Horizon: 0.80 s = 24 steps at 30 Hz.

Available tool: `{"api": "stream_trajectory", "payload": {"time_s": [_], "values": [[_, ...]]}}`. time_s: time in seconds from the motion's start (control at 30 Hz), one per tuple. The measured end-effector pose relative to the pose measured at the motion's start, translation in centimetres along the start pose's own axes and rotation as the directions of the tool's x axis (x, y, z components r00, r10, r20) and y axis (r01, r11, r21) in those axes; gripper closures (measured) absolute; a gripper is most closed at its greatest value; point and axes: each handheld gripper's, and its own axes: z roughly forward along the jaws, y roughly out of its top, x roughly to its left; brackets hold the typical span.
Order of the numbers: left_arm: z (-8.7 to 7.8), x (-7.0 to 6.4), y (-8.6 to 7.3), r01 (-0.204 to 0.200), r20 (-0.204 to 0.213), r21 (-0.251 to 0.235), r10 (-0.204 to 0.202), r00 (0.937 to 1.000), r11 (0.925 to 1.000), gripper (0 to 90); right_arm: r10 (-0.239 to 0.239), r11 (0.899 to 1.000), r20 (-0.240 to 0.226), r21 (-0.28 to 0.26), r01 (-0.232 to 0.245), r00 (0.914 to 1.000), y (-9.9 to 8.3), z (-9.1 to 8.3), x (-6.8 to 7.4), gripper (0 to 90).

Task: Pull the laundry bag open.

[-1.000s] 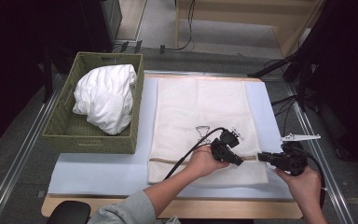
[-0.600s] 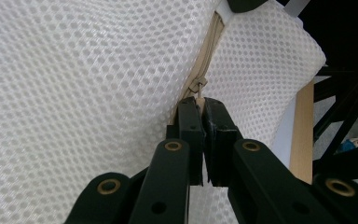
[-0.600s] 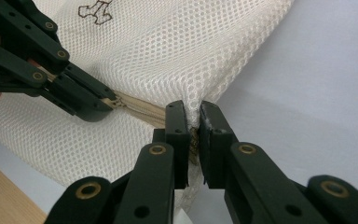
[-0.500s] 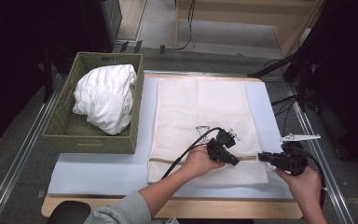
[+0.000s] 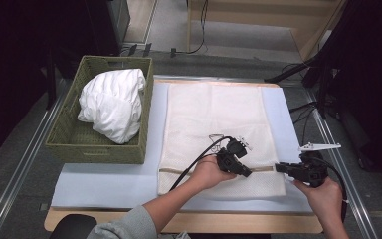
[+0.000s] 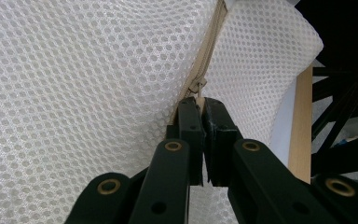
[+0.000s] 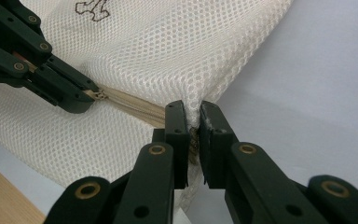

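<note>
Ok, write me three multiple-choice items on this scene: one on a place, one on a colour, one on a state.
1. Where does the white bundle lie?
A. in the woven basket
B. on the mesh bag
C. on the floor

2. What colour is the mat under the mesh bag?
A. red
B. pale blue
C. black

3. What does the left claw hold?
A. nothing
B. the basket rim
C. the zipper pull

Answers: 1 A, the bundle sits inside the basket walls; 2 B, blue shows around the bag; 3 C, its jaws are shut on the pull, while the right claw pinches the bag's edge.

No legible text; brown mark on mesh bag (image 7: 135,56) unreadable
</note>
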Motion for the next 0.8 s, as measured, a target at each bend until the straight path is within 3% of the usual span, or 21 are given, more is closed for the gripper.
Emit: {"api": "stream_trajectory", "payload": {"time_s": [0.23, 0.47, 0.8], "values": [[0.0, 0.0, 0.1, 0.025, 0.008, 0.001, -0.025, 0.9997, 0.9997, 88.2, 0.002, 1.000, -0.001, 0.002, -0.002, 1.0000, 0.0, 0.1, -0.1, 84.1], [-0.2, 0.2, 0.0, 0.014, 0.009, 0.014, -0.014, 0.9999, 0.9998, 88.3, -0.002, 1.000, 0.003, 0.004, 0.002, 1.0000, 0.0, 0.1, -0.1, 84.1], [-1.4, 1.3, -1.9, 0.043, -0.006, 0.019, -0.043, 0.9991, 0.9989, 88.3, 0.000, 1.000, 0.007, 0.005, 0.000, 1.0000, -0.1, 0.1, -0.2, 84.1]]}}
